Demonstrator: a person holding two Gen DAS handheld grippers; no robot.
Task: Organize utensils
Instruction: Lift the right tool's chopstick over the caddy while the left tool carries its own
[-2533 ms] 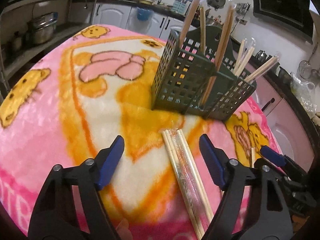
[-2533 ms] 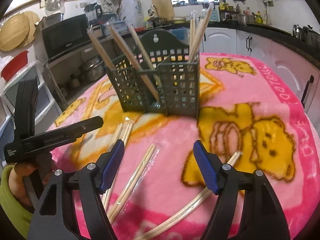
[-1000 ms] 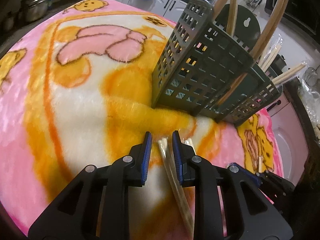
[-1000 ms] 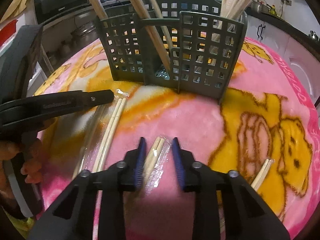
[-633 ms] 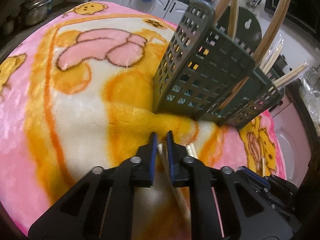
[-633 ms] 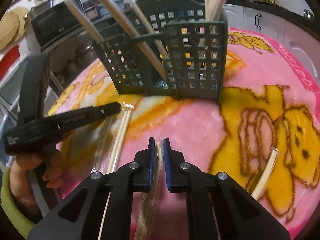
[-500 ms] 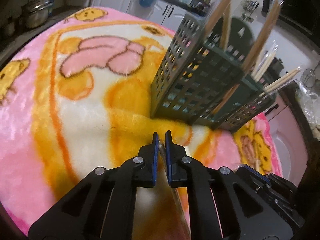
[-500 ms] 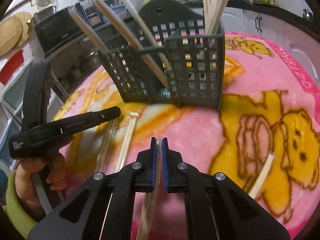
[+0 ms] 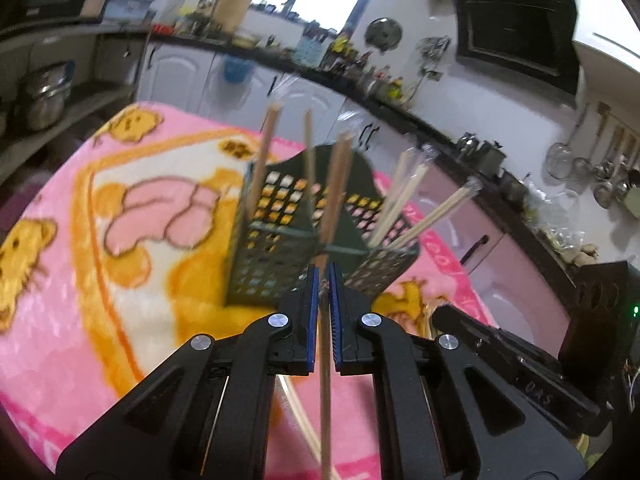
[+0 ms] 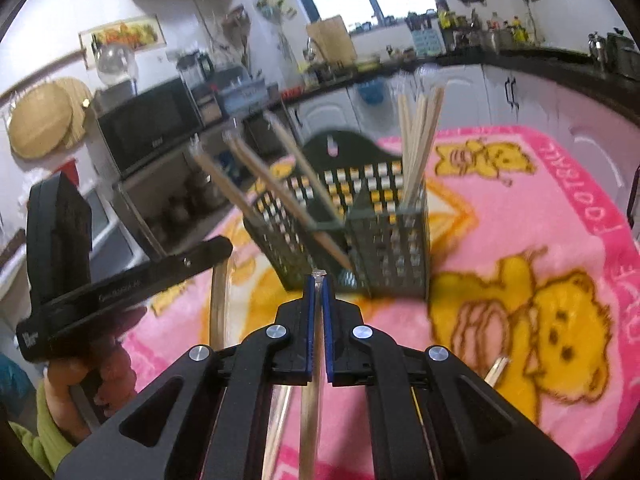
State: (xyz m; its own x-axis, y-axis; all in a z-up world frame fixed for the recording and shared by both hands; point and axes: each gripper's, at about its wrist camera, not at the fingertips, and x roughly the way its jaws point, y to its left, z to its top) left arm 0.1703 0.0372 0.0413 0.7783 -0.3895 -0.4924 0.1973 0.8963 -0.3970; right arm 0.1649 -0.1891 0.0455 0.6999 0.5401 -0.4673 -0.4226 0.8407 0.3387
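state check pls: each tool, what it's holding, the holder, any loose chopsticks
left tool: shut on a wrapped chopstick pair, lifted
right tool: shut on a second wrapped pair, lifted
green utensil holder: upright on the pink blanket, several chopstick pairs leaning in its compartments
loose chopsticks: lying on the blanket at the right tool's side

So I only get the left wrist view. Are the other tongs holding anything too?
Observer: Yes, the right tongs are shut on wrapped chopsticks.
Operator: Who is working the tongs I look along?
Observer: A bare hand with a green sleeve grips the handle of the left tongs.
Operator: Anything on the wall over there?
Observer: Round woven trays hang at the far left.
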